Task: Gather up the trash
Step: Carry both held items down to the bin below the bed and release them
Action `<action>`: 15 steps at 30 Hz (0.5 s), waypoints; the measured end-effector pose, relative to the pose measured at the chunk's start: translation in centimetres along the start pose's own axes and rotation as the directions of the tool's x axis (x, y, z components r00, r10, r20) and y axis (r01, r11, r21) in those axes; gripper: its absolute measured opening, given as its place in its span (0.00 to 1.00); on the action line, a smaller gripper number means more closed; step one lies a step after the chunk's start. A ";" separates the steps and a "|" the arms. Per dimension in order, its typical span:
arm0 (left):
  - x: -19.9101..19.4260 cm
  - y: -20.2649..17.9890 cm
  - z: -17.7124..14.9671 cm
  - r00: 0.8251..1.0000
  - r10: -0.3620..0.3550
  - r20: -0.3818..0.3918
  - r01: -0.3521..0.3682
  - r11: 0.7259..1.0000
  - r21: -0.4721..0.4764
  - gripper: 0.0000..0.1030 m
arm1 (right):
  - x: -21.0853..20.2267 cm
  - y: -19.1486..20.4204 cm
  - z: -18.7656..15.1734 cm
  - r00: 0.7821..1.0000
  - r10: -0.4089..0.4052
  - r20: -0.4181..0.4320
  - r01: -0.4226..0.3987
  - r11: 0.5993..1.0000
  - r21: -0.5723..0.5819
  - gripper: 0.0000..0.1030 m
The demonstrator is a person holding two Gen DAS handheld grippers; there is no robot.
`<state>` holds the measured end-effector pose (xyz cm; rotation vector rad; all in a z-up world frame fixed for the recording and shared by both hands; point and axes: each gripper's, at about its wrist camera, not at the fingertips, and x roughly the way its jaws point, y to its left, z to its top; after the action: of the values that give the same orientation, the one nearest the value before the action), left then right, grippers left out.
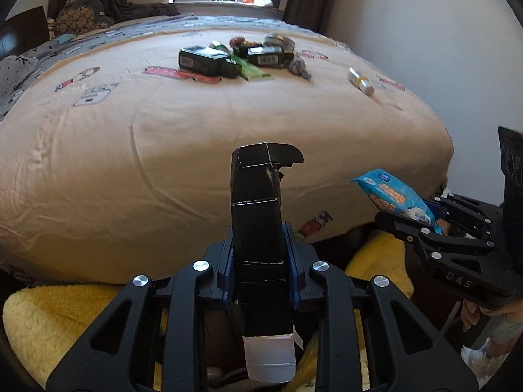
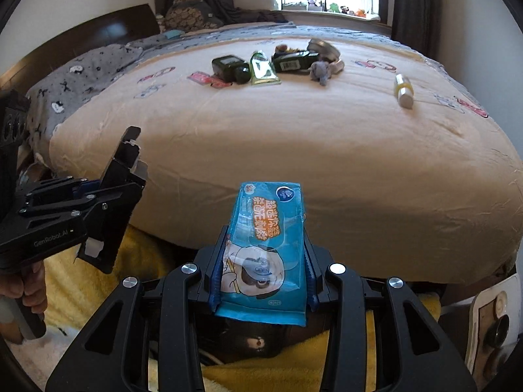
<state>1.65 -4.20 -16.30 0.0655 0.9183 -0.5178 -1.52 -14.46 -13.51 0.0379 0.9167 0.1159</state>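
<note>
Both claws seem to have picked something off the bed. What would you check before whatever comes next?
1. Left gripper clamped on the black carton: ok.
2. Right gripper clamped on the blue wipes pack: ok.
3. The two grippers apart from each other: ok.
4. Trash bin in sight: not ok, none visible.
5. Bed cleared: not ok; the dark bottles and the yellow tube remain.

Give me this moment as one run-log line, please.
left gripper: holds black carton | right gripper: holds blue wipes pack | bed: bottles remain
</note>
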 end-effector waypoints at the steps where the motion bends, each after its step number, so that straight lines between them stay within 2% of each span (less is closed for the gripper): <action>1: 0.5 -0.2 -0.6 1.000 -0.008 -0.025 0.008 1.000 0.002 0.23 | 0.6 0.1 -0.3 1.000 0.002 -0.019 -0.002 1.000 0.005 0.38; 4: 3.0 -0.3 -2.3 0.993 -0.026 -0.114 0.027 1.000 0.000 0.23 | 2.4 0.0 -1.3 0.997 0.029 -0.076 -0.026 0.999 0.045 0.38; 7: 6.1 0.1 -3.4 0.980 -0.045 -0.196 0.041 0.999 -0.022 0.23 | 4.6 -0.2 -2.3 0.990 0.021 -0.136 -0.013 0.998 0.058 0.38; 12: 11.1 0.5 -5.3 0.955 -0.018 -0.297 0.013 1.000 -0.018 0.23 | 9.0 -1.4 -4.3 0.965 0.088 -0.248 -0.048 0.986 0.162 0.38; 15: 13.3 1.2 -6.6 0.937 -0.024 -0.349 0.006 0.999 -0.052 0.24 | 11.2 -1.9 -5.6 0.953 0.072 -0.296 -0.017 0.982 0.186 0.38</action>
<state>3.83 -6.71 -30.85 0.1077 1.2811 -0.5052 0.94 -15.16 -25.93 0.2154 1.2309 0.0806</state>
